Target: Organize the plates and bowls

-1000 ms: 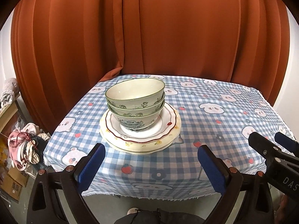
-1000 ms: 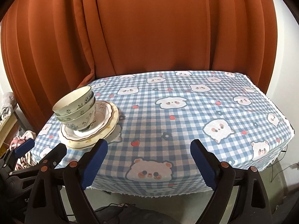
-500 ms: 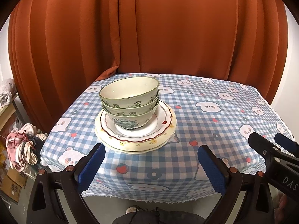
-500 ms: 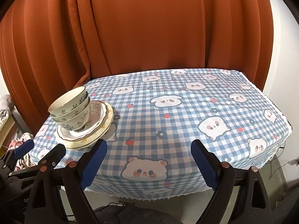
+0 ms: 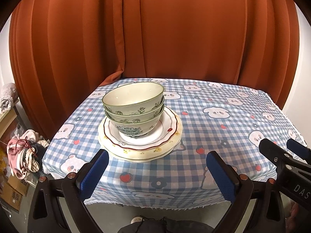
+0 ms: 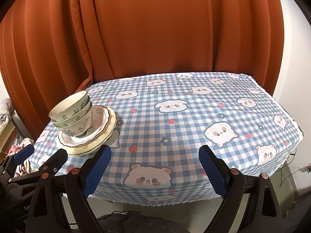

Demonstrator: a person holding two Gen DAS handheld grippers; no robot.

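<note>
Evidently the sorting looks done, since 3 bowls [image 5: 134, 108] sit nested on stacked plates [image 5: 140, 136] near the table's [image 5: 223, 116] left edge, while the left gripper [image 5: 154, 171] and right gripper [image 6: 154, 165] hang short of it, jaws spread, empty.
</note>
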